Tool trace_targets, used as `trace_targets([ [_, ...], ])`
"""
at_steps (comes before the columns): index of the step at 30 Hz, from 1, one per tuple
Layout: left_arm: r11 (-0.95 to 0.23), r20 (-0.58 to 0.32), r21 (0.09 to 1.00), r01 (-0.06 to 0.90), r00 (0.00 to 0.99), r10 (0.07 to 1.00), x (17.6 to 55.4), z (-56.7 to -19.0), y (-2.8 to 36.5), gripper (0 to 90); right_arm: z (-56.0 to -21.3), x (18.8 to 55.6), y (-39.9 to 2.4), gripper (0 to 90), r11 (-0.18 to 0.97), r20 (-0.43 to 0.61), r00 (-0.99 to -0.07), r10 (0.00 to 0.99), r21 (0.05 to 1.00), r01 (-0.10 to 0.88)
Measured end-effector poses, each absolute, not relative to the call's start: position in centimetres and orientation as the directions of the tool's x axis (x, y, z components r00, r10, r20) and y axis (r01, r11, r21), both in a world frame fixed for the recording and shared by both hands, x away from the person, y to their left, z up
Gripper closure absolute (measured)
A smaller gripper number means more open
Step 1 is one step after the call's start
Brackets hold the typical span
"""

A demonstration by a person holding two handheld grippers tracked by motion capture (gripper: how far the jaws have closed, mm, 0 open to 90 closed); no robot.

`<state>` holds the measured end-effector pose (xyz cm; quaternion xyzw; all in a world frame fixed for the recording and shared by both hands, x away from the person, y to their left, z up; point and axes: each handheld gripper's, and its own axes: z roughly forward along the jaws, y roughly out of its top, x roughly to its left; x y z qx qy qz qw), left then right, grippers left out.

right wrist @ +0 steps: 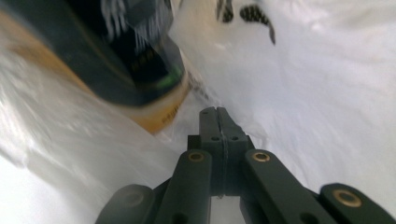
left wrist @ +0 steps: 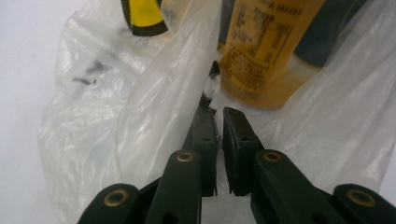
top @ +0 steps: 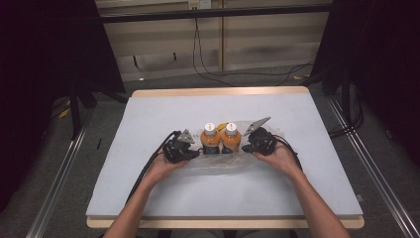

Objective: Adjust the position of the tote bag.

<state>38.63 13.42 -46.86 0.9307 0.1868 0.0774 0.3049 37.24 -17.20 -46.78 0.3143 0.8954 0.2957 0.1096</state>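
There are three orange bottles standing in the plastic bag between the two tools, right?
Not three. The high view shows two orange bottles standing side by side in the plastic bag, between the left tool and the right tool.

Table evenly lit, surroundings dark; right gripper view blurred, probably motion; plastic glare.

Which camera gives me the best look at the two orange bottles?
The high view: both orange bottles stand side by side, white caps up, on the clear plastic bag. The left gripper view gives one bottle's label close up; the right gripper view, a blurred lower part.
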Motion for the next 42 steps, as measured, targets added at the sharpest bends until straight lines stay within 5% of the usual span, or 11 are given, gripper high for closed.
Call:
trace_targets([
  [3,-0.768,0.090,0.579,0.275,0.914,0.395,38.5,-46.8,13.7,85.6,-47.0,36.6,-17.3,90.0,0.641,-0.036,-0.776,0.629,0.588,0.493],
  [17,-0.776,0.090,0.564,0.281,0.914,0.396,38.8,-46.7,15.3,89.0,-46.7,35.8,-18.2,90.0,0.729,-0.220,-0.748,0.627,0.506,0.462],
  [42,-0.794,0.150,0.527,0.304,0.886,0.439,38.9,-46.6,18.2,90.0,-46.0,35.3,-22.0,90.0,0.767,-0.254,-0.742,0.621,0.392,0.508],
])
